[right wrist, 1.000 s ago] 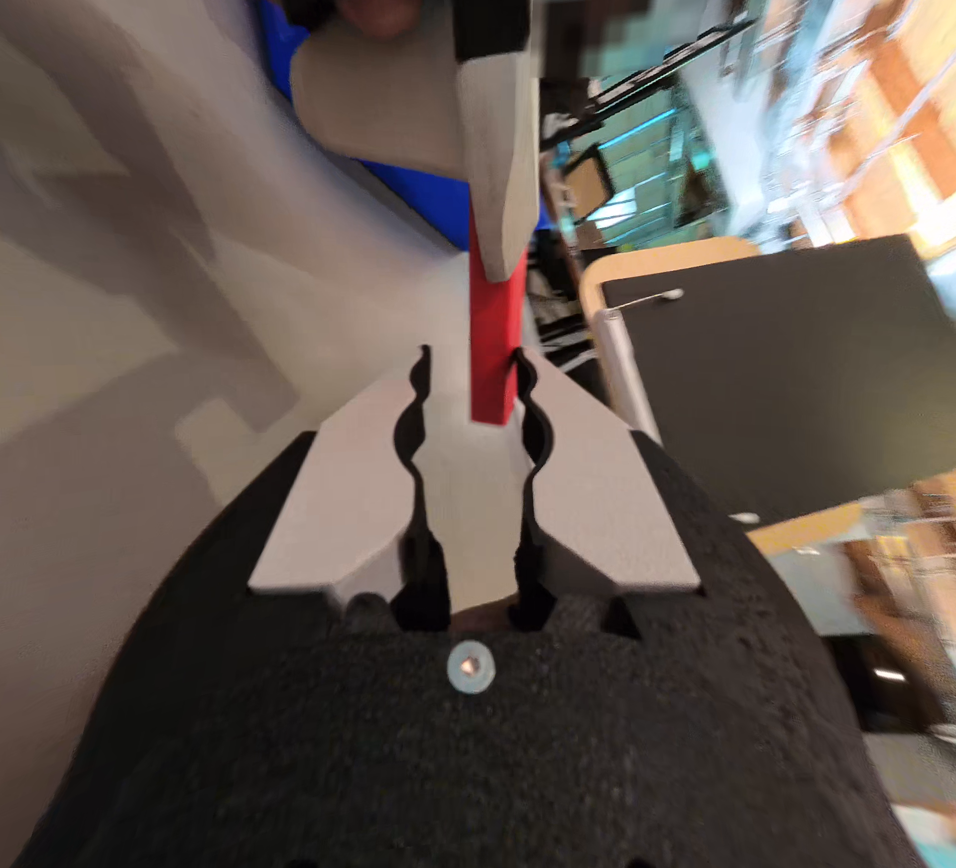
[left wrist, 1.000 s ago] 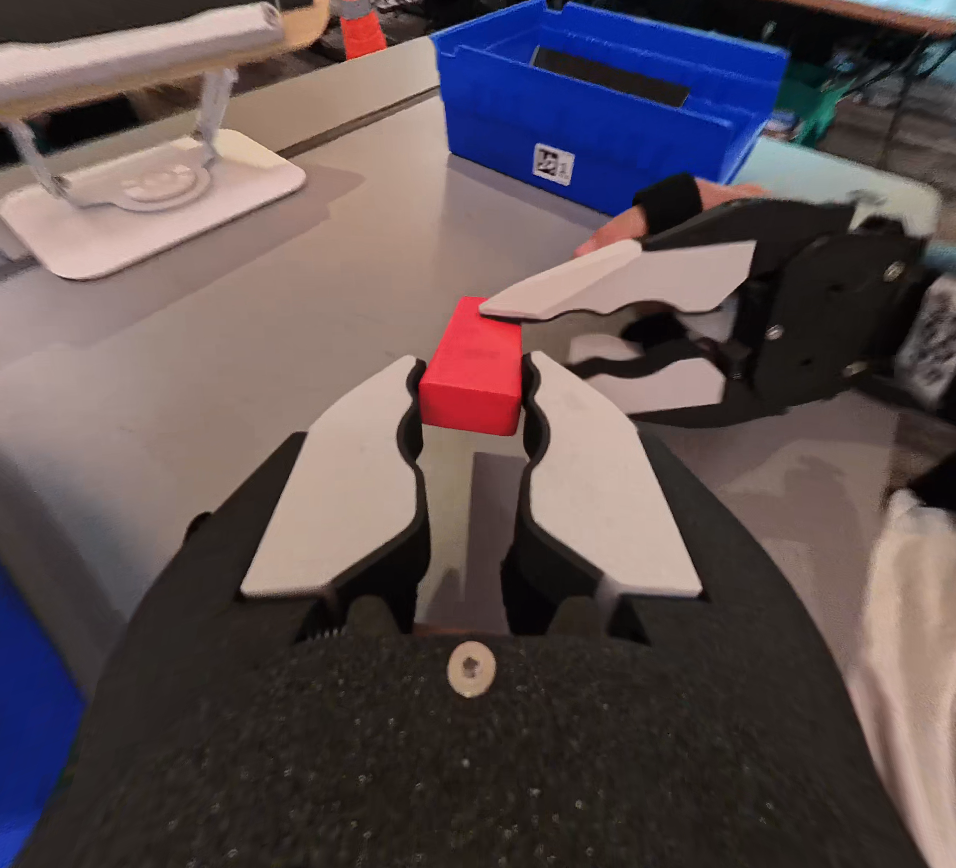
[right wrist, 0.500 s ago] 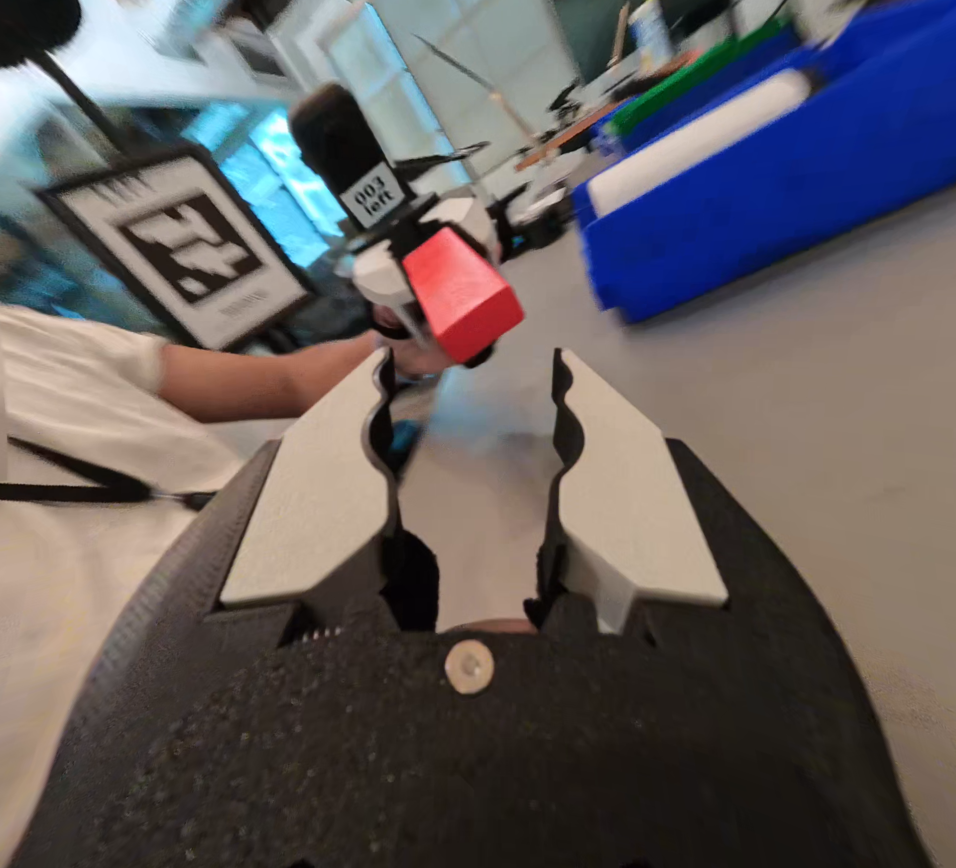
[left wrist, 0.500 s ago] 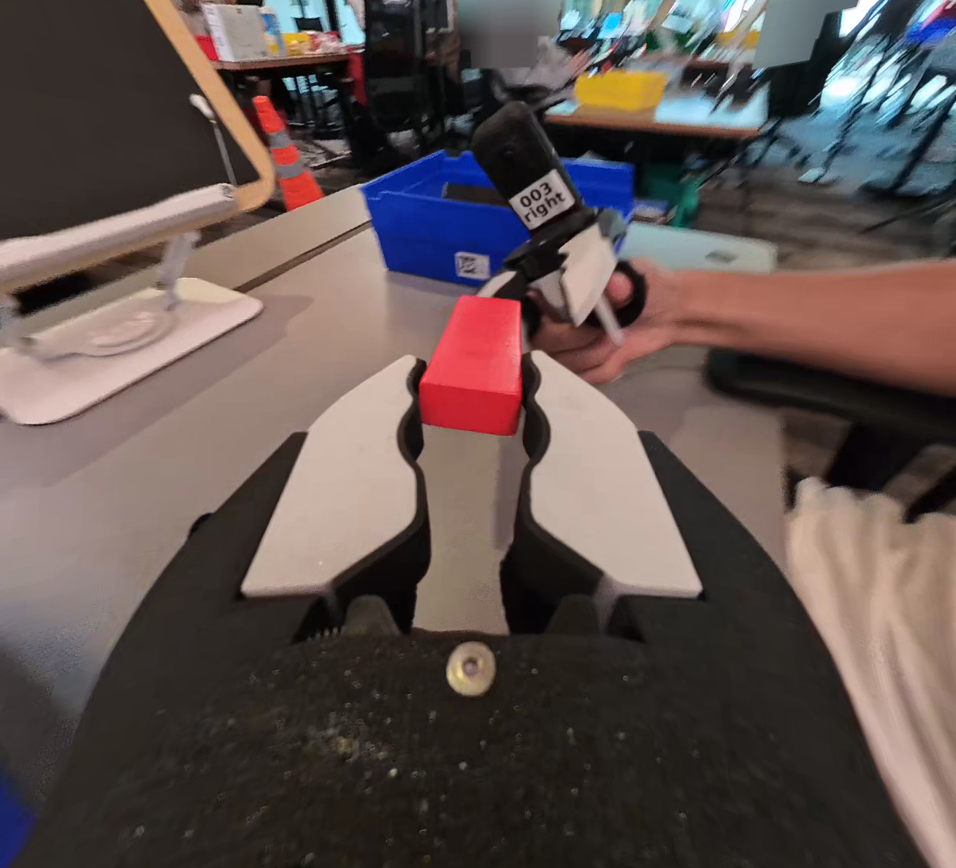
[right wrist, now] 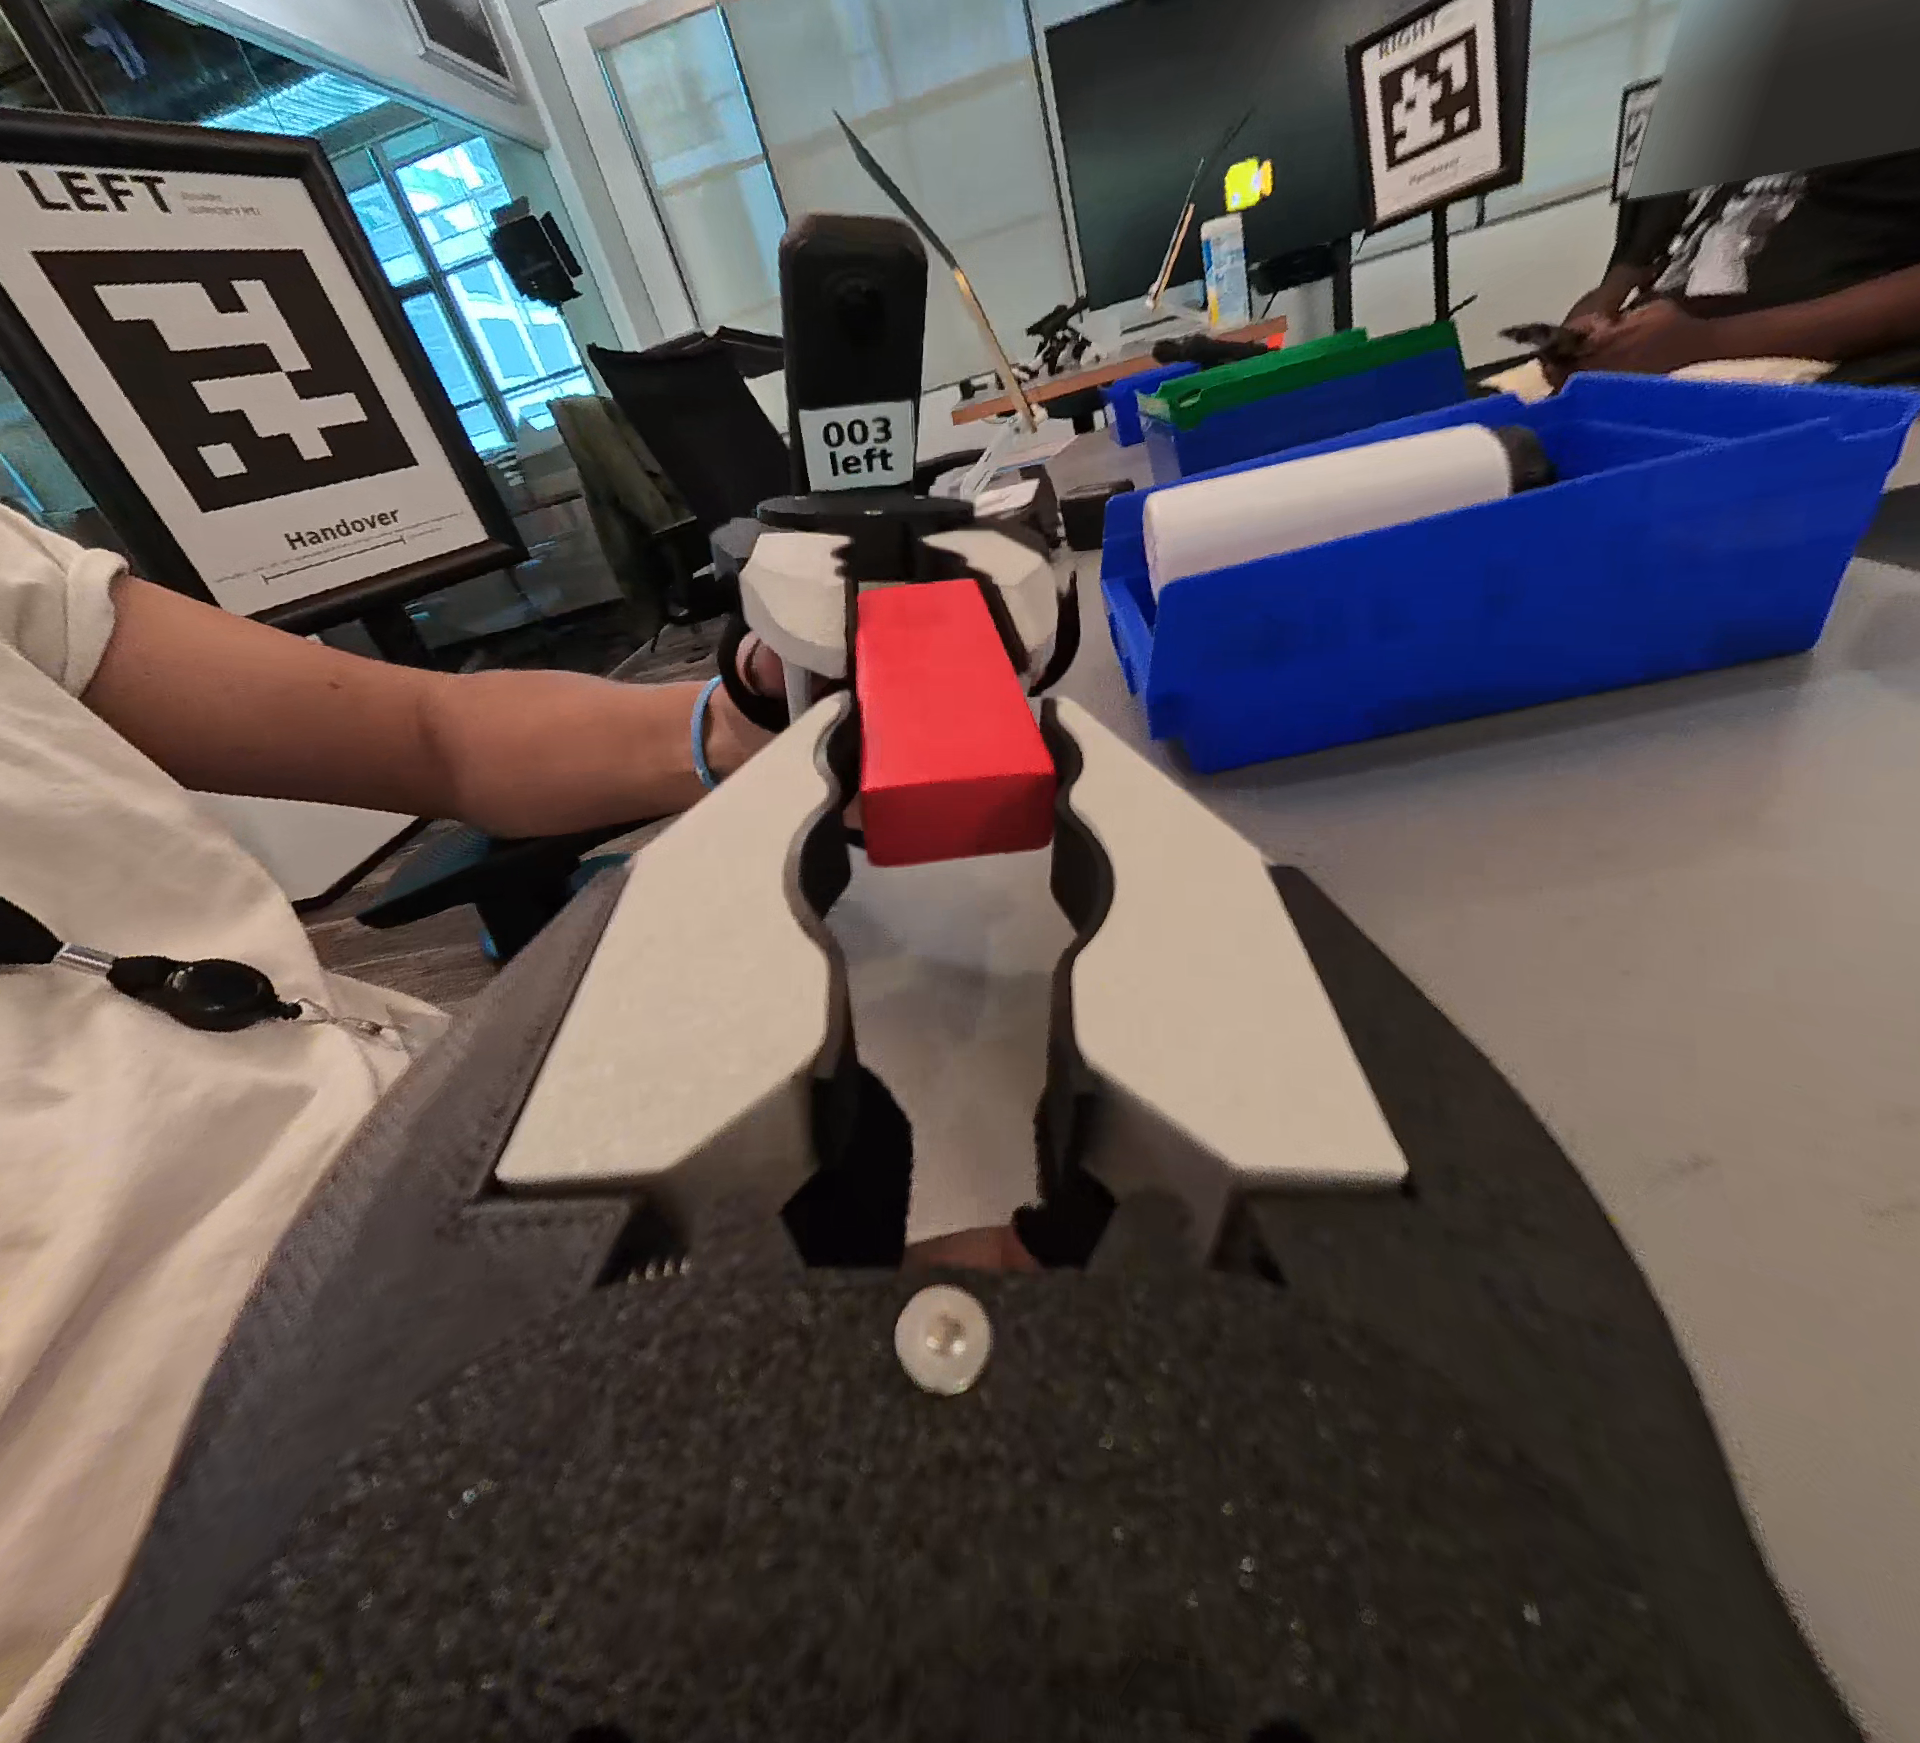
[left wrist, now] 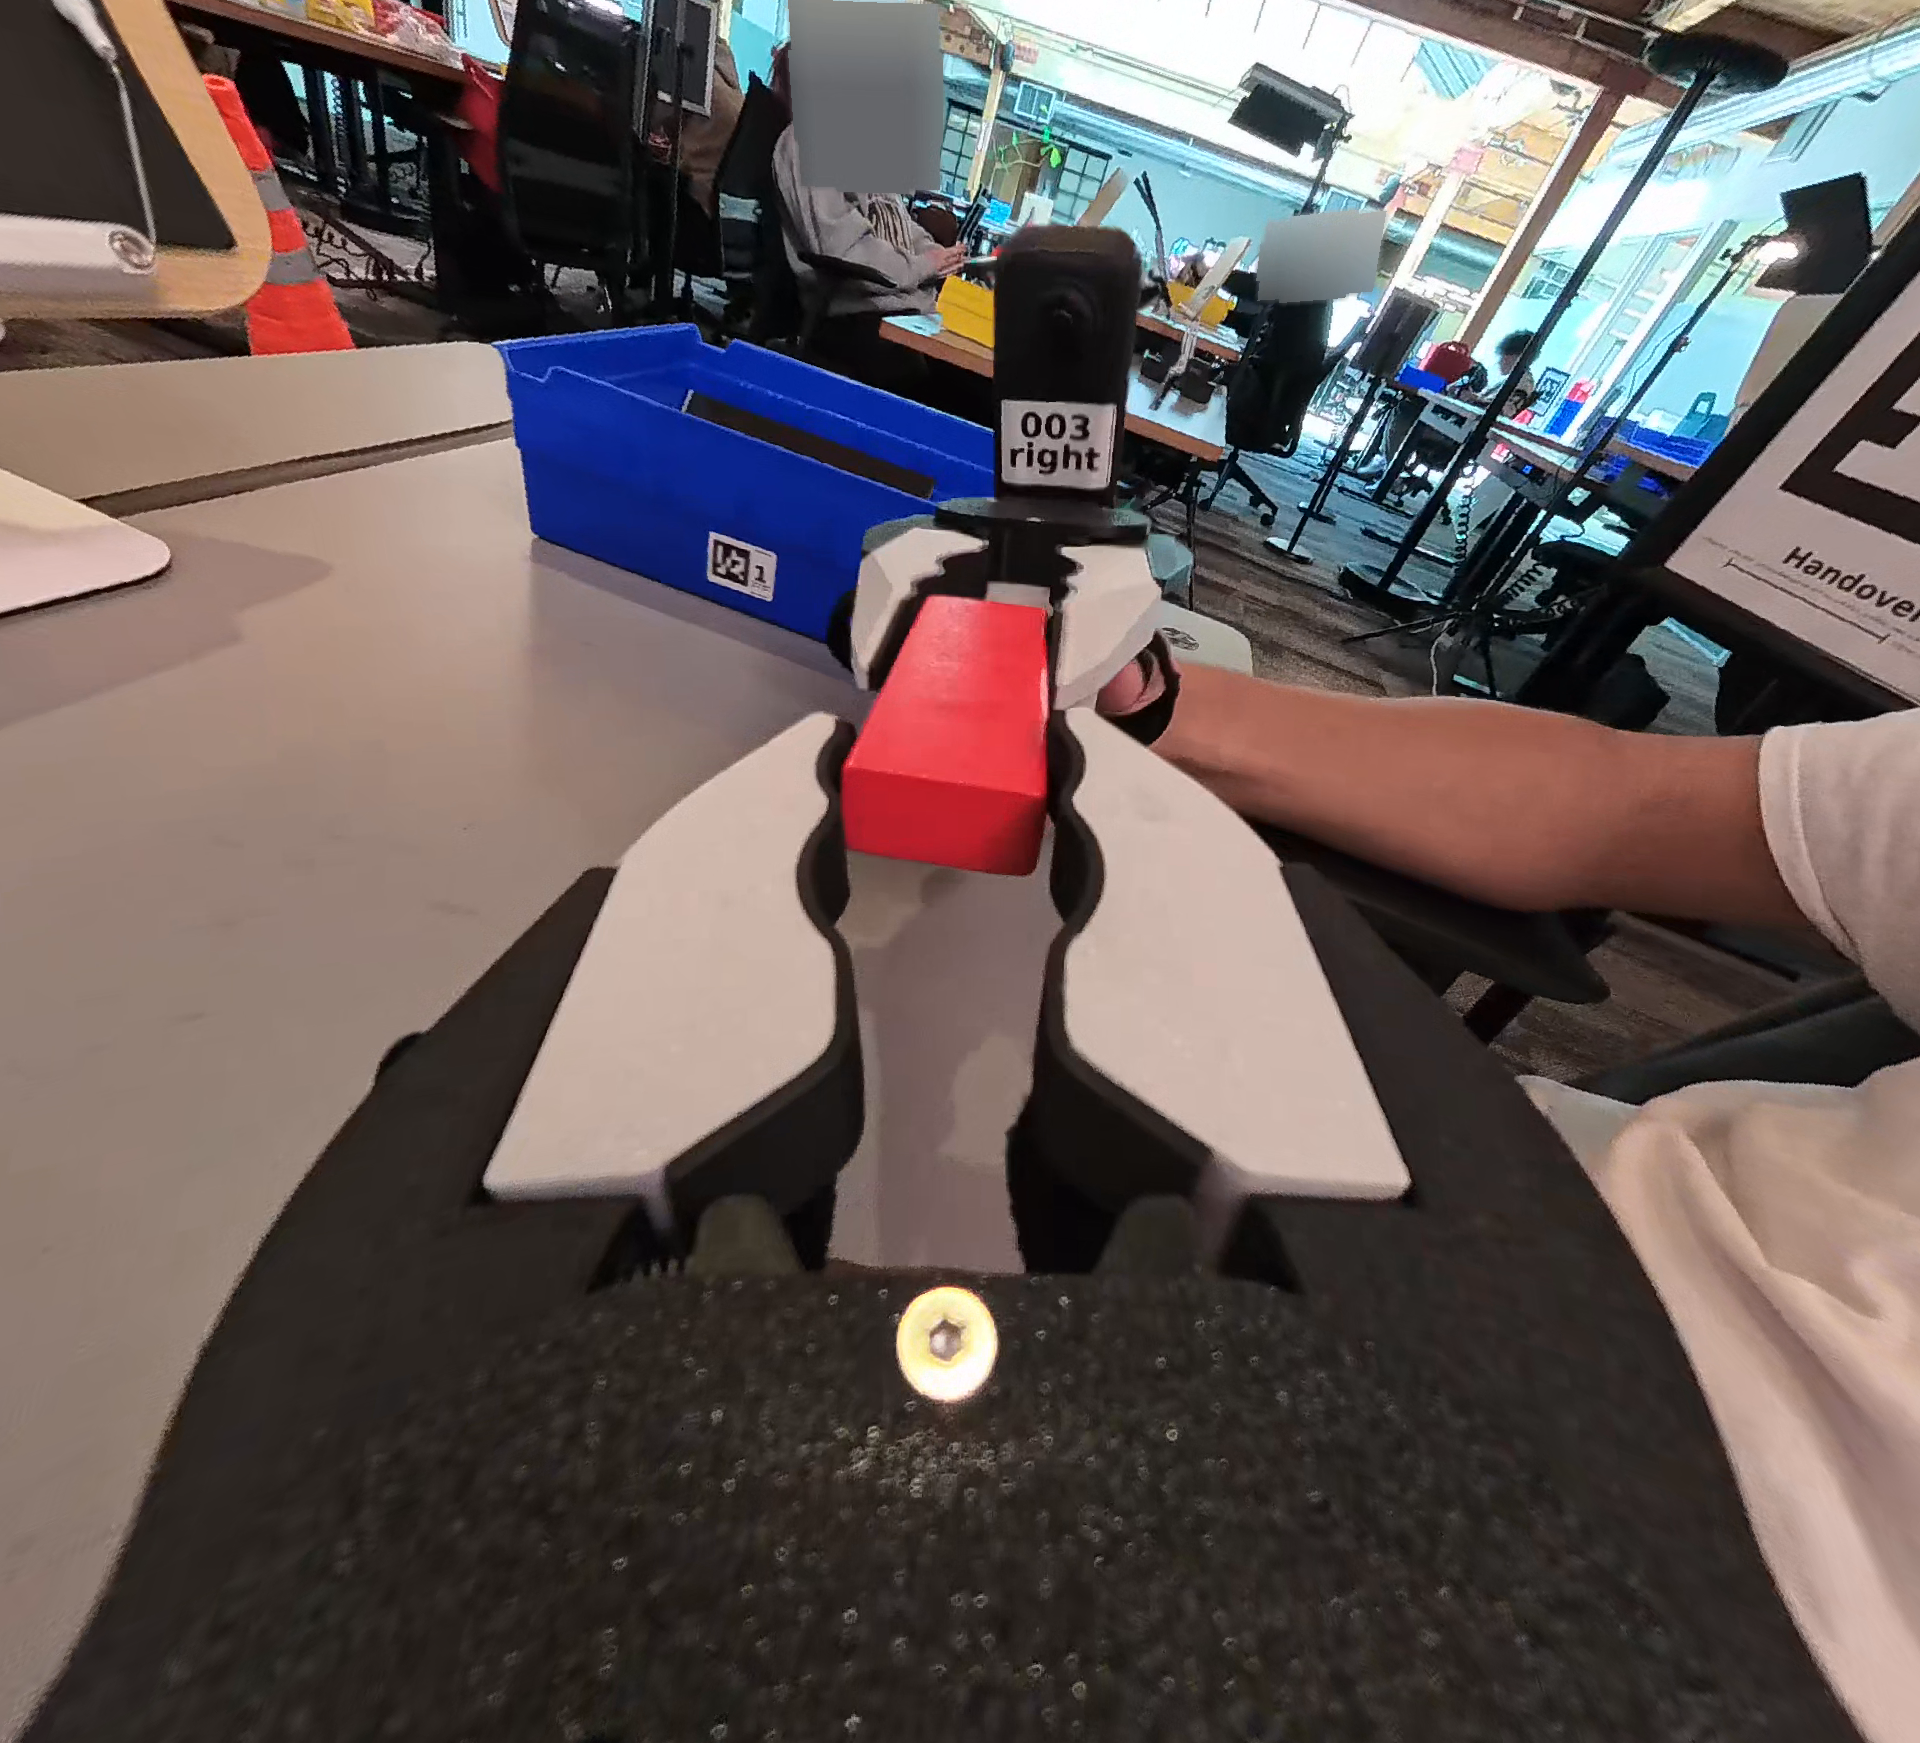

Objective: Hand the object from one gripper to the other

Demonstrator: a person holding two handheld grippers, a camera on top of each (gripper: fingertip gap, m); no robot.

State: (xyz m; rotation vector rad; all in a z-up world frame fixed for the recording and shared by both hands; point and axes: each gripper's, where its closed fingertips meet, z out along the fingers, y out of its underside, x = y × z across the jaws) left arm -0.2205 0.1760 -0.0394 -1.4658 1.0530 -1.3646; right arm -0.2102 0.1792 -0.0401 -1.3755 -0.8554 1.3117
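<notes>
A red block is held level above the grey table, between both grippers, which face each other. My left gripper is shut on the block's near end in the left wrist view. The right gripper faces me there, its fingers around the far end. In the right wrist view my right gripper has its fingers closed against the sides of the block. The left gripper holds the other end.
A blue bin stands on the table behind the grippers. Another blue bin holds a white roll. A white monitor stand base is at far left. A framed marker sign stands beside the table. A person's forearm reaches in. The grippers are tip to tip, or close to it.
The right gripper swung round to face the left one, moved onto the block's free end and narrowed from wide open to the block's width. The left gripper kept its hold and lifted.
</notes>
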